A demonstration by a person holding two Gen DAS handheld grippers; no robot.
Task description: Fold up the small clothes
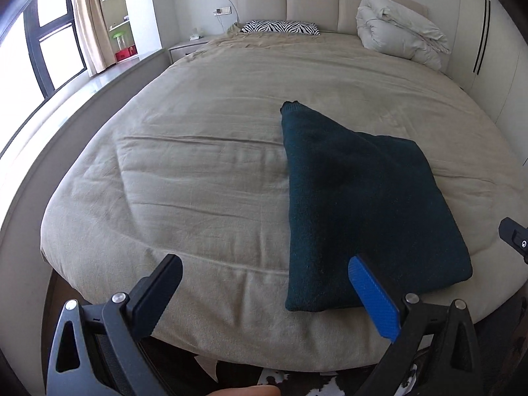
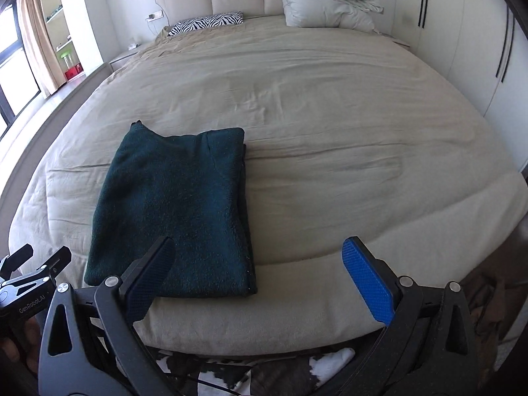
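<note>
A dark teal knitted garment (image 1: pixel 363 204) lies folded into a rough rectangle near the front edge of the bed (image 1: pixel 198 165); one corner sticks out toward the headboard. It also shows in the right wrist view (image 2: pixel 178 211), left of centre. My left gripper (image 1: pixel 264 270) is open and empty, held above the bed's front edge, its blue finger (image 1: pixel 373 297) over the garment's near left corner. My right gripper (image 2: pixel 260 260) is open and empty, its dark finger (image 2: pixel 151 270) over the garment's near right part.
The bed is covered by a beige sheet (image 2: pixel 330 132). A zebra-print pillow (image 1: pixel 280 27) and a bundled white duvet (image 1: pixel 399 26) lie by the headboard. A nightstand (image 1: pixel 184 48) and windows are to the left, wardrobe doors (image 2: pixel 462 33) to the right. A cowhide rug (image 2: pixel 264 373) lies below.
</note>
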